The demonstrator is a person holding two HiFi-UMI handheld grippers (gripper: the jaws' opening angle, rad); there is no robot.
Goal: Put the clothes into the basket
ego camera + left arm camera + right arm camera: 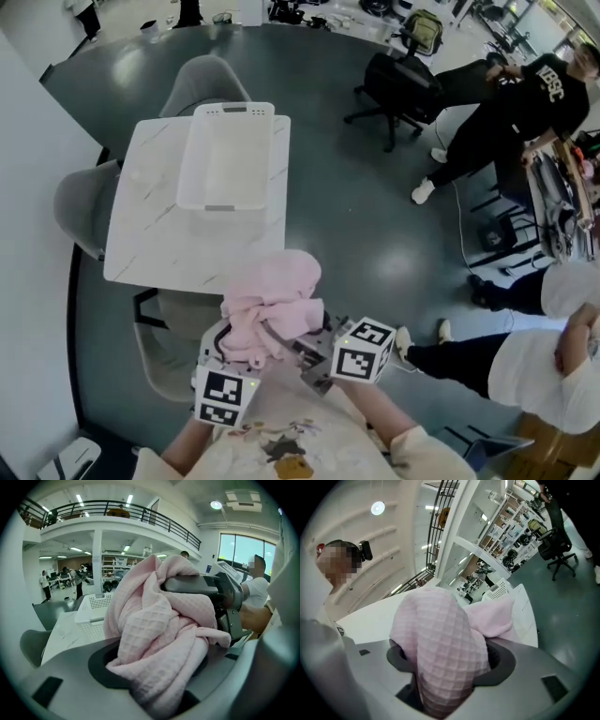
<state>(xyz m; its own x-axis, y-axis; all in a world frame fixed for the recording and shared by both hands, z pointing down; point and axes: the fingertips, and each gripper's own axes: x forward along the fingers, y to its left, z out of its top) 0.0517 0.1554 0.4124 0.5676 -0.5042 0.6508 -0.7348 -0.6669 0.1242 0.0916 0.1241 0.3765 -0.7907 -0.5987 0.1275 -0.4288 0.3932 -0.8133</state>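
Note:
A pink waffle-weave cloth (pixel 274 298) hangs bunched in the air just off the near edge of the white marble table (pixel 150 225). Both grippers grip it from below: my left gripper (pixel 236 349) on its left side, my right gripper (pixel 302 349) on its right. In the left gripper view the cloth (pixel 154 630) fills the jaws and hides the fingertips, and the other gripper shows behind it. The cloth (pixel 440 648) also stuffs the jaws in the right gripper view. The white plastic basket (pixel 230 187) stands empty on the table's far half, and shows as basket (pixel 91 613) and basket (pixel 502 590).
Grey chairs stand at the table's far side (pixel 204 77), left side (pixel 77 208) and near side (pixel 164 352). A black office chair (pixel 398 86) and several people are on the dark floor to the right.

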